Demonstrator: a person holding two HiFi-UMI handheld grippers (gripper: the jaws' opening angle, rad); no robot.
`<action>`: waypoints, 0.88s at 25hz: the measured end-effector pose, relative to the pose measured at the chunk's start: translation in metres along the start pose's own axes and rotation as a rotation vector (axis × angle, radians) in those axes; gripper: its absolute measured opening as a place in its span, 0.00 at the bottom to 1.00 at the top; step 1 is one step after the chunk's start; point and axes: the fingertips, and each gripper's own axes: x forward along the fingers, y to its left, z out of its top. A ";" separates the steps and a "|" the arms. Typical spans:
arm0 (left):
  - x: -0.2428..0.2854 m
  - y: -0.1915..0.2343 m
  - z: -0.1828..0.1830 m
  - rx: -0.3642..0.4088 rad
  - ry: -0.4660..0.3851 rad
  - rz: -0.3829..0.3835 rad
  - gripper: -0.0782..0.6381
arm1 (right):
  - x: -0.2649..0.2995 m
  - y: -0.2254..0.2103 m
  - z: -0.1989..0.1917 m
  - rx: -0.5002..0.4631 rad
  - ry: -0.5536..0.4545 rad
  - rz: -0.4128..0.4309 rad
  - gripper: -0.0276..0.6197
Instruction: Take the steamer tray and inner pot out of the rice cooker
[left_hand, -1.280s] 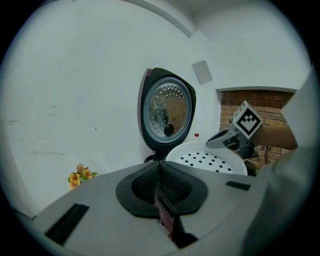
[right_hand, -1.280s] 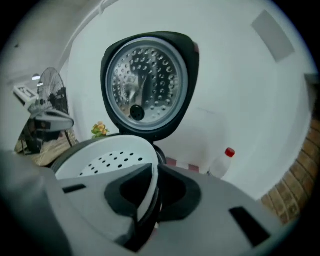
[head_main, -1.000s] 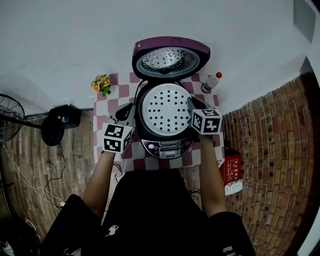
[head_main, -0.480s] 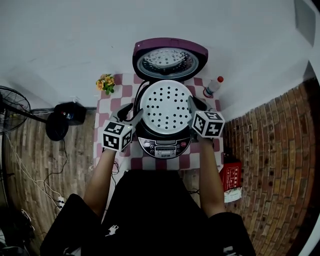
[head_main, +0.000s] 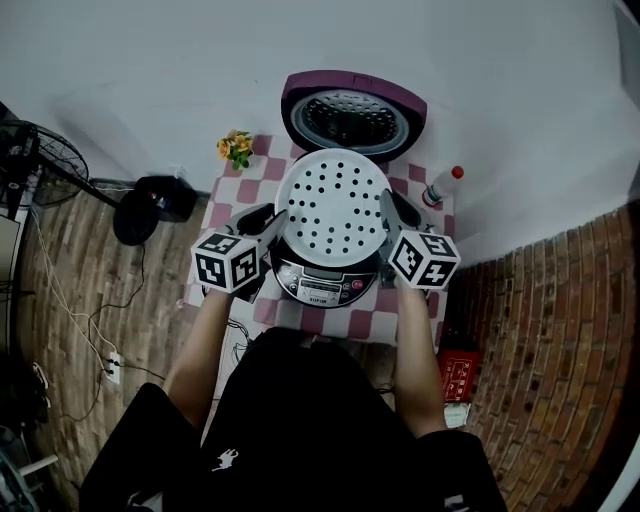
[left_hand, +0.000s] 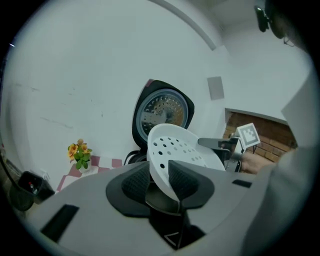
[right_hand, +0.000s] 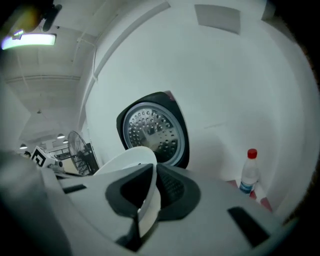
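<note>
Two hand-held grippers: the left hand-held gripper (head_main: 272, 228) is at the left rim of the steamer tray (head_main: 333, 205), and the right hand-held gripper (head_main: 390, 212) is at its right rim.
Left jaws: they have just been closing, at a middling gap. The tray's rim stands between the pads, which press on it.
Right jaws: narrow, pinched on the thin rim of the tray.
Tray: white, round and perforated. It is held between both grippers over the open top of the rice cooker (head_main: 290, 272).
Cooker: dark body, with its control panel (head_main: 318, 288) facing the person. The purple lid (head_main: 352, 110) stands open behind. The cooker stands on the desk (head_main: 300, 320).
Desk top: red-and-white chequered cloth. Yellow flowers (head_main: 236, 148) are at the back left, and a bottle (head_main: 443, 185) with a red cap is at the back right.
Surroundings: white wall (head_main: 150, 60) behind, brick-patterned floor (head_main: 560, 330), and a fan (head_main: 40, 160) at the far left.
</note>
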 end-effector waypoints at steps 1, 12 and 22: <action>-0.003 -0.003 -0.001 0.002 0.001 0.009 0.25 | -0.001 0.004 0.001 -0.002 -0.008 0.019 0.08; -0.058 -0.016 0.006 0.013 -0.127 0.246 0.19 | -0.012 0.039 -0.003 -0.189 -0.007 0.091 0.09; -0.103 -0.002 0.009 0.028 -0.183 0.332 0.18 | -0.007 0.084 -0.003 -0.202 -0.012 0.172 0.09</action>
